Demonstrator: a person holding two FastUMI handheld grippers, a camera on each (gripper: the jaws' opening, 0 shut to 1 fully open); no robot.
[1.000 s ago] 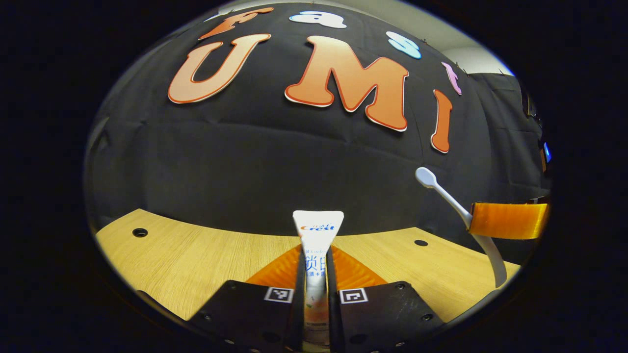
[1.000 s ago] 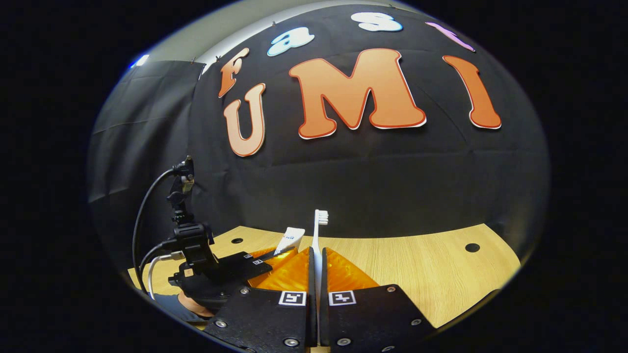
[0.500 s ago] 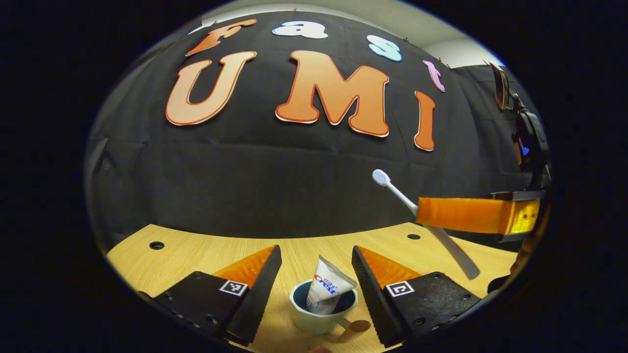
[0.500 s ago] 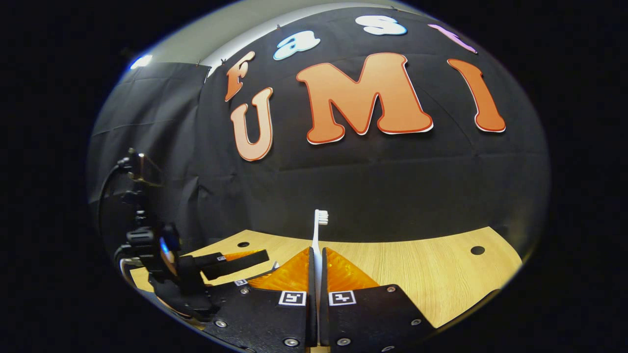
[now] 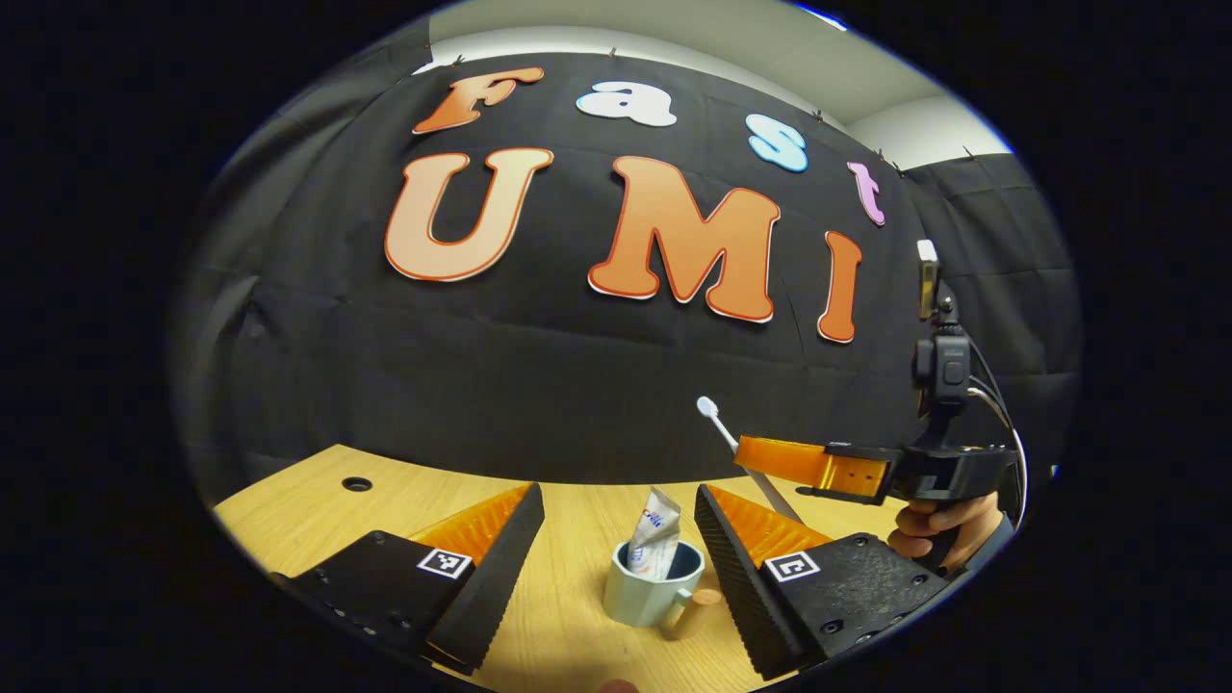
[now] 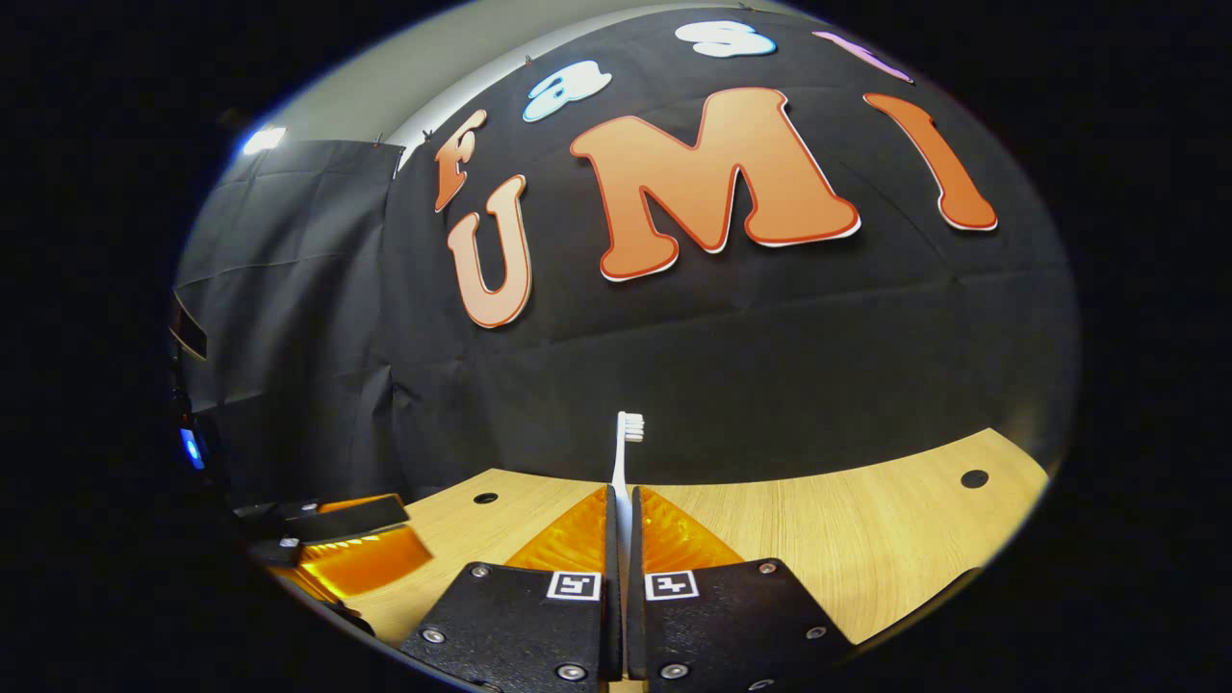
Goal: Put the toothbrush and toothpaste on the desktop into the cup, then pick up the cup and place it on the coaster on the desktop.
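Observation:
In the left gripper view a pale blue-grey cup [image 5: 647, 597] with a wooden handle stands on the wooden desk [image 5: 568, 520], and the toothpaste tube [image 5: 655, 546] leans upright inside it. My left gripper [image 5: 616, 520] is open, its fingers on either side of the cup and a little nearer than it. My right gripper [image 6: 621, 500] is shut on the white toothbrush [image 6: 624, 452], whose bristle head points up. From the left gripper view the right gripper [image 5: 808, 464] hovers to the right of the cup, above it, with the toothbrush [image 5: 722, 428] slanting through it.
A hand [image 5: 938, 525] holds the right gripper's handle at the right of the left gripper view. The desk has round holes [image 6: 973, 478] near its back edge. The left gripper [image 6: 337, 539] appears at the far left of the right gripper view.
My left gripper opened and let the toothpaste into the cup, then drew back and up. The right gripper with the toothbrush moved closer to the cup.

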